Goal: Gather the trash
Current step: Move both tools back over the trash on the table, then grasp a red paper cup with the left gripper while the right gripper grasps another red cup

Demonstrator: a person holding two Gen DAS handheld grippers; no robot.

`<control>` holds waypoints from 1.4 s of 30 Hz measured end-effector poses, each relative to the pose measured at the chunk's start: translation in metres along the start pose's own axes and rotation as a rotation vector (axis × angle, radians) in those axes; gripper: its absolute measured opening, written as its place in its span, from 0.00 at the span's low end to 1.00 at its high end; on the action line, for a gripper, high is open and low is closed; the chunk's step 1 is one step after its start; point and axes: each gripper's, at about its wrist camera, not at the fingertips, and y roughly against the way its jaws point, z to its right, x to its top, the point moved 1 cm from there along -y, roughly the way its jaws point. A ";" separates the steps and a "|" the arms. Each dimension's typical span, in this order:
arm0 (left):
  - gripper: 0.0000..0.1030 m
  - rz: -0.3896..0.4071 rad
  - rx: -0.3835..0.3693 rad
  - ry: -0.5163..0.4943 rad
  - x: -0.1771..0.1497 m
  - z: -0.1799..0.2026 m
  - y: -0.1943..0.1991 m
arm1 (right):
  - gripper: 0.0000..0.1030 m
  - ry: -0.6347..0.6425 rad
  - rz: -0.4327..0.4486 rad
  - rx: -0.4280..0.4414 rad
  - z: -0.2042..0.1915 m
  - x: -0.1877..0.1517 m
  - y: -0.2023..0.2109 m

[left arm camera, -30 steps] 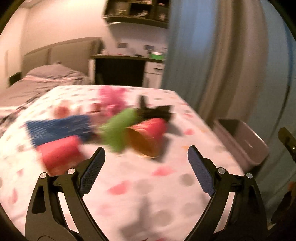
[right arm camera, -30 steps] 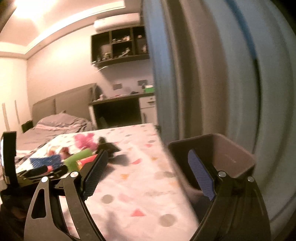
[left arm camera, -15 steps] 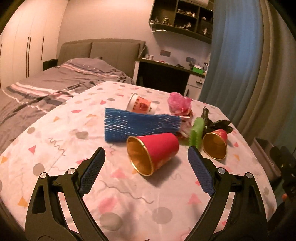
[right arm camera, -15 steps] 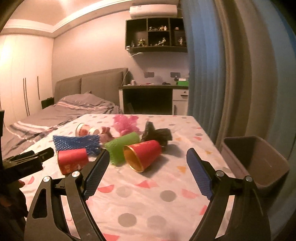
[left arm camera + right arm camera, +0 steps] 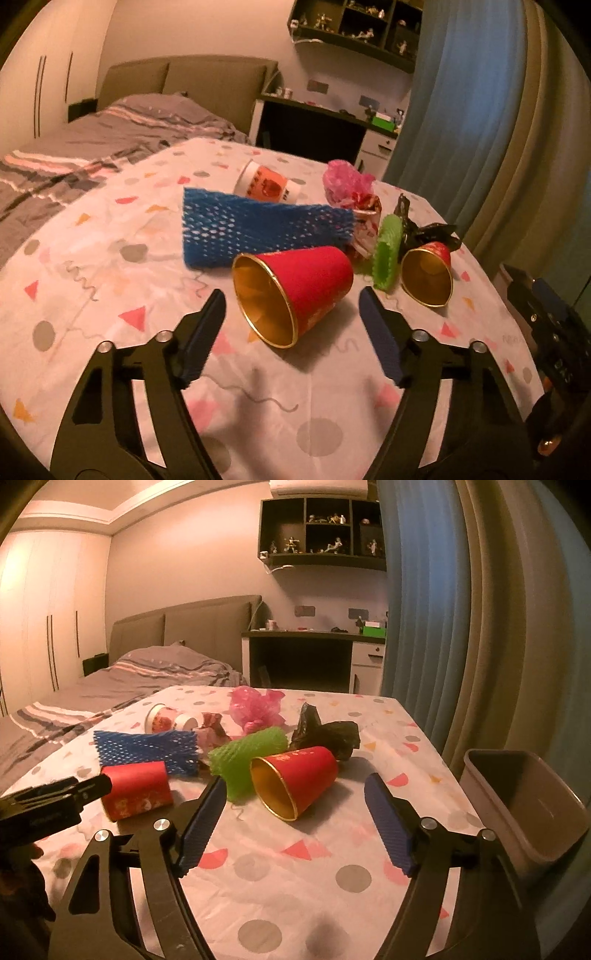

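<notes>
Trash lies on a table with a dotted cloth (image 5: 110, 288). In the left wrist view a red cup with a gold inside (image 5: 295, 291) lies on its side just ahead of my open, empty left gripper (image 5: 291, 332). Behind it lie blue foam netting (image 5: 258, 229), green foam netting (image 5: 388, 251), a second red cup (image 5: 428, 277), a black bag (image 5: 432, 232), a pink bag (image 5: 347, 181) and a white-orange cup (image 5: 266, 184). In the right wrist view my open, empty right gripper (image 5: 295, 819) faces the second red cup (image 5: 299, 779). The first cup (image 5: 136, 794) lies left.
A grey bin (image 5: 524, 801) stands off the table's right edge, beside blue and beige curtains (image 5: 461, 609). A bed (image 5: 110, 686) lies to the left, and a desk (image 5: 306, 657) stands behind the table. The left gripper shows in the right wrist view (image 5: 55, 805).
Both cameras swung from the bin and curtain side to face the trash pile. Both grippers have come closer to the red cups. Both stay open.
</notes>
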 end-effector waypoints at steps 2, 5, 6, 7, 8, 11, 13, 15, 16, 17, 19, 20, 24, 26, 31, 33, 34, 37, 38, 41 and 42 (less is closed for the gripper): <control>0.61 -0.025 -0.023 0.014 -0.001 -0.002 -0.006 | 0.73 0.001 -0.004 -0.003 0.000 0.000 -0.004; 0.52 -0.055 -0.053 0.036 0.000 -0.004 -0.015 | 0.71 0.010 -0.009 -0.005 -0.001 0.001 -0.009; 0.48 -0.068 -0.063 0.043 0.000 -0.004 -0.018 | 0.71 0.012 -0.010 -0.005 -0.001 0.001 -0.010; 0.46 -0.079 -0.076 0.052 0.000 -0.005 -0.020 | 0.70 0.013 -0.012 -0.006 -0.002 0.001 -0.012; 0.42 -0.086 -0.085 0.056 0.000 -0.005 -0.022 | 0.70 0.014 -0.016 -0.008 -0.002 0.001 -0.014; 0.35 -0.101 -0.092 0.057 0.001 -0.003 -0.026 | 0.66 0.023 -0.035 -0.018 0.000 0.002 -0.023; 0.30 -0.104 -0.096 0.055 0.002 -0.002 -0.027 | 0.62 0.028 -0.050 -0.023 0.000 0.002 -0.029; 0.24 -0.107 -0.101 0.052 0.002 0.000 -0.028 | 0.61 0.033 -0.060 -0.028 -0.001 0.002 -0.035; 0.22 -0.109 -0.102 0.050 0.003 0.001 -0.028 | 0.61 0.036 -0.065 -0.030 -0.001 0.001 -0.038; 0.19 -0.110 -0.103 0.049 0.003 0.002 -0.029 | 0.60 0.039 -0.070 -0.031 -0.001 0.001 -0.040; 0.15 -0.110 -0.105 0.050 0.003 0.002 -0.029 | 0.59 0.045 -0.078 -0.031 -0.002 -0.001 -0.043; 0.14 -0.110 -0.107 0.051 0.003 0.002 -0.029 | 0.59 0.050 -0.081 -0.032 -0.003 -0.001 -0.045; 0.02 -0.100 -0.109 0.044 0.003 0.004 -0.028 | 0.55 0.074 -0.102 -0.036 -0.007 -0.002 -0.053; 0.02 -0.084 -0.115 0.038 0.004 0.005 -0.025 | 0.54 0.085 -0.111 -0.043 -0.009 -0.001 -0.057; 0.02 -0.029 -0.106 0.020 0.007 0.011 -0.009 | 0.46 0.131 -0.145 -0.068 -0.018 0.001 -0.072; 0.01 -0.013 -0.106 0.014 0.009 0.012 -0.003 | 0.44 0.150 -0.159 -0.080 -0.021 0.001 -0.079; 0.01 -0.006 -0.105 0.009 0.011 0.013 0.000 | 0.42 0.162 -0.165 -0.087 -0.023 0.002 -0.083; 0.02 0.012 -0.107 -0.002 0.014 0.016 0.007 | 0.42 0.181 -0.189 -0.107 -0.026 0.003 -0.094; 0.02 0.017 -0.107 -0.006 0.015 0.017 0.008 | 0.42 0.183 -0.194 -0.112 -0.027 0.003 -0.096; 0.02 0.030 -0.111 -0.013 0.017 0.018 0.013 | 0.38 0.186 -0.213 -0.123 -0.026 0.003 -0.103; 0.01 0.031 -0.113 -0.014 0.018 0.019 0.013 | 0.36 0.187 -0.218 -0.127 -0.025 0.004 -0.104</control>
